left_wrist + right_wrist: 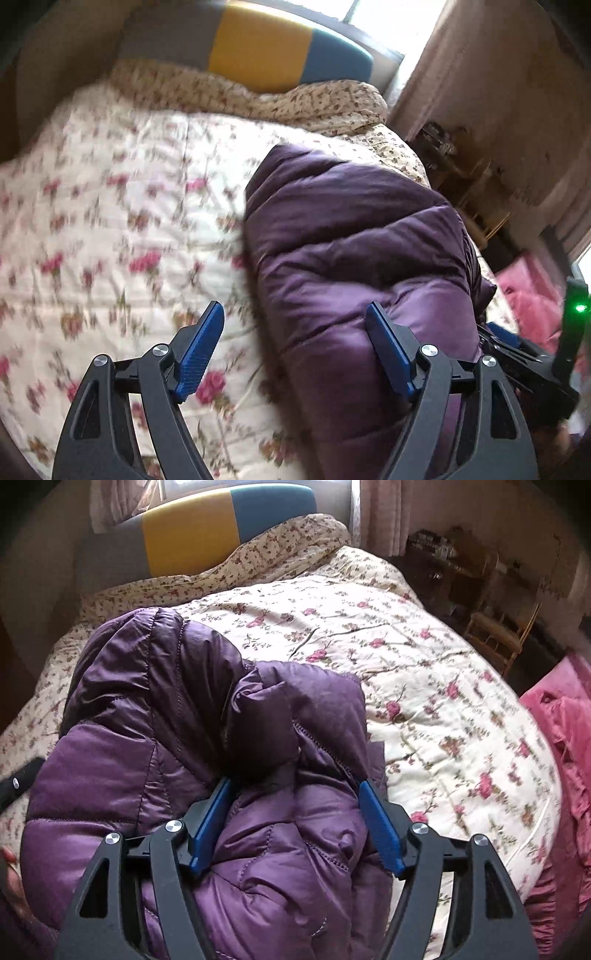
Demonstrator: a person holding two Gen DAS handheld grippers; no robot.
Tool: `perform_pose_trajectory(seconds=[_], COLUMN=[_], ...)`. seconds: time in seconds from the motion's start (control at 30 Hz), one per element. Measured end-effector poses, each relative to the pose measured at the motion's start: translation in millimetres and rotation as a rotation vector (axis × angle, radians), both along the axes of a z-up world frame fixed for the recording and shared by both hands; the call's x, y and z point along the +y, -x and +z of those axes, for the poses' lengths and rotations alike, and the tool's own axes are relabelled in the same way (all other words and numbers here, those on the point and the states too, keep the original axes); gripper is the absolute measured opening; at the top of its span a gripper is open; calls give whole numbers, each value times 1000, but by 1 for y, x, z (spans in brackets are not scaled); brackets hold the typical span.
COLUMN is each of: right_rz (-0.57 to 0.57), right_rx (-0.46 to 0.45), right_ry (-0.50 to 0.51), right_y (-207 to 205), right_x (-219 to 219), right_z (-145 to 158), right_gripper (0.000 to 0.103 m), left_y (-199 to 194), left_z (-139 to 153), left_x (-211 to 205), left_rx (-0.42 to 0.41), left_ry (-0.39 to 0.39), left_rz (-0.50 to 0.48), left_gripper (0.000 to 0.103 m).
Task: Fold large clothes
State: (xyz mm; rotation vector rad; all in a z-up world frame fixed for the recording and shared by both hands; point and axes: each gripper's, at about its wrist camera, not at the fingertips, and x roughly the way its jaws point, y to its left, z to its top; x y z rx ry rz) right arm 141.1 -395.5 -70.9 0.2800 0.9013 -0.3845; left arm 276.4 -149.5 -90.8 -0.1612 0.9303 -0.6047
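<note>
A quilted, glossy purple puffer jacket (pixel 177 746) lies bunched in a folded heap on a bed covered by a cream quilt printed with pink roses (pixel 424 686). Nothing in either view is a container; the bed alone carries the garment, with a second cover in a finer brown floral print (pixel 266 550) heaped at the head end against a padded headboard in grey, yellow and teal panels (pixel 192 531).

The left gripper (pixel 295 347), black with blue pads, has its jaws spread wide; one finger hangs over the bare quilt and the other over the jacket's near edge, and the pads press on nothing. The left wrist view is blurred across the quilt.

The right gripper (pixel 295 823) also stands apart, straddling a puffed fold of the jacket that sits between the fingers; the pads lie close beside the fabric without visibly squeezing it.

A pink ruffled cloth (pixel 569 738) lies off the quilt's right edge. A wooden chair with a woven seat (pixel 498 635) stands beyond the bed near dark shelving by the wall
</note>
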Motion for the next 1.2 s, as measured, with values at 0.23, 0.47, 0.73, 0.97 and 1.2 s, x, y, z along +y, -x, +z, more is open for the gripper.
perform_pose_trajectory(seconds=[0.23,0.47,0.73,0.97,1.2], right_rz=[21,61,108,161,282], right_rx=[-19,-51,-86,-123,-154], right_ry=[-91,-121,-72,-58,-61], right_y=[0,-1,2,10,-2], right_x=[-9,-6,7,31,82], right_z=[-11,-14,-6,9,19], right_gripper=[62,40,20,17,16], left_y=[-4,3,13,27,49], left_z=[-23,-19,3,22,41], left_x=[4,-24,-19,3,63], left_rx=[180,191,124,82,30], left_ry=[174,221,206,216,222], left_rz=[-33,-106,-148,-137,-57], left_gripper=[79,58,33,32,32])
